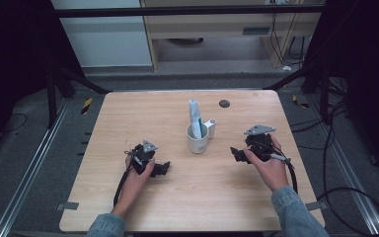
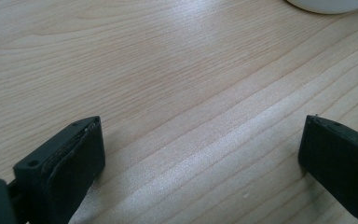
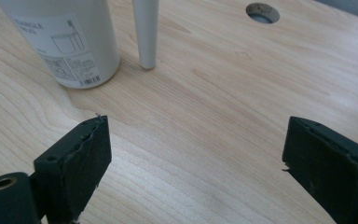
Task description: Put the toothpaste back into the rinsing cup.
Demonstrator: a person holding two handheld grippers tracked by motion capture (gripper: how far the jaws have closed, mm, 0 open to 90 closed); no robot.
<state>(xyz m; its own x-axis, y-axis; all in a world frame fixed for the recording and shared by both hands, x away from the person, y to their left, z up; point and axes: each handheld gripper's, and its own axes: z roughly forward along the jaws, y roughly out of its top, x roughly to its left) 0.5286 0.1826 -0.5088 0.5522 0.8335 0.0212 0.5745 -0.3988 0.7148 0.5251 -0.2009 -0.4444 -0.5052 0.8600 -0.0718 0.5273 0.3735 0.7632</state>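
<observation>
white mug (image 1: 197, 139) stands between left gripper (image 1: 164, 169) and right gripper (image 1: 236, 154).

Left gripper (image 1: 164, 169): held in the left hand (image 1: 139, 170), low over the table, pointing right; fingers (image 2: 67, 163) spread wide apart with nothing between them. Right gripper (image 1: 236, 154): held in the right hand (image 1: 266, 163), pointing left; fingers (image 3: 77, 158) likewise spread wide, holding nothing. Both forearms enter from the near edge, sleeves at the wrists.
</observation>
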